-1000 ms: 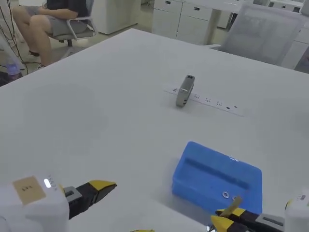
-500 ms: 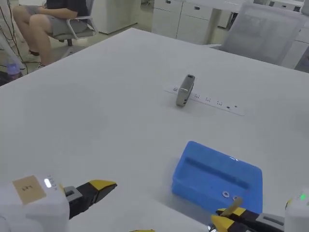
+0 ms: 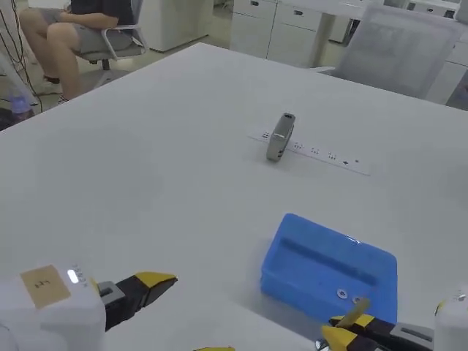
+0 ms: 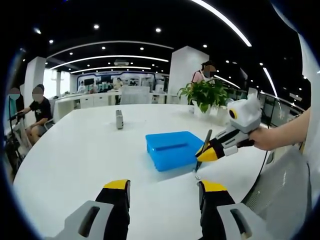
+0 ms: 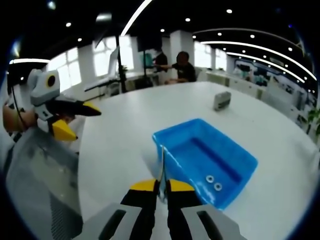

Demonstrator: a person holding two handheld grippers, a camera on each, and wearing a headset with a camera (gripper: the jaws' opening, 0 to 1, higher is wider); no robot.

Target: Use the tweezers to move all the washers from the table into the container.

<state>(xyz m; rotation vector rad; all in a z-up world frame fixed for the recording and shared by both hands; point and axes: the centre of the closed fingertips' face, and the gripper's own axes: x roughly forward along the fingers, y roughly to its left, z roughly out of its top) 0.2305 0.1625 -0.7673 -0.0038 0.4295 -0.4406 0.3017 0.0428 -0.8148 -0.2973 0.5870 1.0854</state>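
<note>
Blue container (image 3: 292,272) sits on the white table (image 3: 146,183), near the table's edge closest to the person holding the grippers. Two washers (image 5: 210,178) lie side by side on the container floor, close to one corner.

Right gripper (image 5: 162,186): its jaws stand narrow, clamped on the tweezers (image 5: 161,165). In the right gripper view the tweezers run forward between the yellow jaw tips, and their points lie just before the container's near wall. In the left gripper view the tweezers slant down to the table just beside the container. A small pale object (image 4: 197,176) lies on the table at their points; it is too small to identify.

Left gripper (image 4: 165,187): its jaws stand wide apart and hold nothing. It hovers over bare table, well apart from the container and to its left in the head view.

Farther across the table, a white power strip (image 3: 314,152) lies flat, with a grey device (image 3: 280,137) on its left end. A person (image 3: 66,29) sits on a chair beyond the far left corner of the table.
</note>
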